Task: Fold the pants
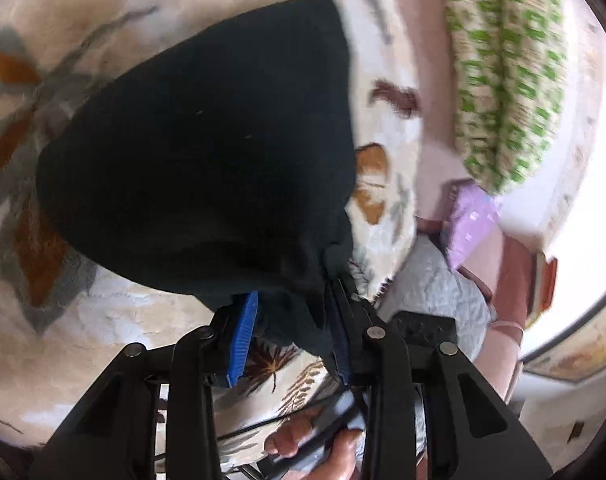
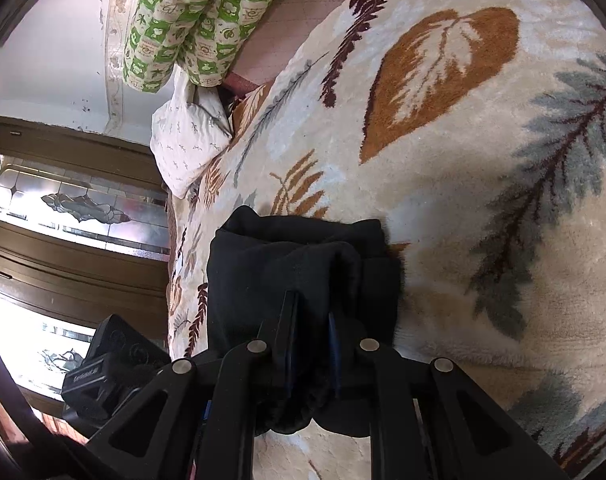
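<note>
Left hand-held gripper (image 1: 291, 336) clamps pants (image 1: 199, 152) | right hand-held gripper (image 2: 313, 344) clamps pants, angled down

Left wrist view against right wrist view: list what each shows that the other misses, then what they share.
Only the left wrist view shows a purple box, a hand and a blue finger pad. Only the right wrist view shows a stained-glass door and a white pillow. Both show black pants pinched in that view's gripper, the leaf-patterned blanket and a green-checked quilt.

The pants (image 2: 299, 264) lie bunched on the blanket (image 2: 463, 184), a pillow (image 2: 187, 136) beyond them.
</note>
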Demonstrator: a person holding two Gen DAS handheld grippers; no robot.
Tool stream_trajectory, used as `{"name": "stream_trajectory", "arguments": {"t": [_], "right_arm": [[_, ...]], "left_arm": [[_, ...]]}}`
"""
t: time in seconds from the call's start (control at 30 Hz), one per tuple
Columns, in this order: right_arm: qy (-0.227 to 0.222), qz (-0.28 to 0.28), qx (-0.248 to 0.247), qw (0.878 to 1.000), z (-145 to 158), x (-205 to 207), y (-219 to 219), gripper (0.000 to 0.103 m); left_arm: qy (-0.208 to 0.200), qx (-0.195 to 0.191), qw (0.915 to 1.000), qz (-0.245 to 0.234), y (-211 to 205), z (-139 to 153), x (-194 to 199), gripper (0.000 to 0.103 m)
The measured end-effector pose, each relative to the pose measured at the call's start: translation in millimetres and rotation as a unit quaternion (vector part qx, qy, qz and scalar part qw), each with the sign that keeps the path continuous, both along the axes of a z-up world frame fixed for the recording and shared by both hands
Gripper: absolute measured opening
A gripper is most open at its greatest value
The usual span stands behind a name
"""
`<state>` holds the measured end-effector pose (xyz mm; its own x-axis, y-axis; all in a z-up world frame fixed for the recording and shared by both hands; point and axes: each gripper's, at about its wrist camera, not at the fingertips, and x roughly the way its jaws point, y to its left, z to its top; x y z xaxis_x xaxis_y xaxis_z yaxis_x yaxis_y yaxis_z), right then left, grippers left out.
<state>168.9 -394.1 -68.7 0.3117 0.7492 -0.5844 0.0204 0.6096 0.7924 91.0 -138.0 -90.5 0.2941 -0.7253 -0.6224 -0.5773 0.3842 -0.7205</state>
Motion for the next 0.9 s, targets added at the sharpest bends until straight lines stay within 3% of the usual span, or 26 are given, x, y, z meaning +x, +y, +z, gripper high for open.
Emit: {"name": "stream_trajectory", "arguments": {"t": [0.07,0.1,0.17,0.33,0.47,0.73,0.8,0.9], "right_arm": [[-0.001,0.0,-0.003,1.0,1,0,0,0.012],[-0.003,0.002,-0.007,1.0,1,0,1,0.012],[-0.014,0.002,-0.018,1.0,4,-1,2,0.011],[-0.045,-0.004,-0.04,0.998,17,-1,3,0.008],[-0.061,-0.001,-0.065,0.996,24,5,6,0.008],[-0.078,0.012,-0.125,0.989,2,10,12,0.005],[-0.065,0.002,-0.1,0.993,-1,11,6,0.006],[-0.076,-0.004,-0.093,0.993,13,5,4,0.019]], "left_arm": [[0.037,0.009,0.9993,-0.004,-3,-10,-4,0.031],[0.049,0.016,0.9986,-0.012,-7,-16,-6,0.026],[0.056,0.014,0.9982,-0.013,-9,-21,-11,0.025],[0.024,0.027,0.9988,-0.032,-17,-2,-8,0.021],[0.041,0.013,0.9988,-0.024,-15,-20,-8,0.021],[0.006,0.016,0.999,-0.042,-14,-32,-8,0.024],[0.005,0.007,0.9986,-0.052,-13,-29,-6,0.024],[-0.008,-0.001,0.9975,-0.07,-6,-13,-7,0.023]]}}
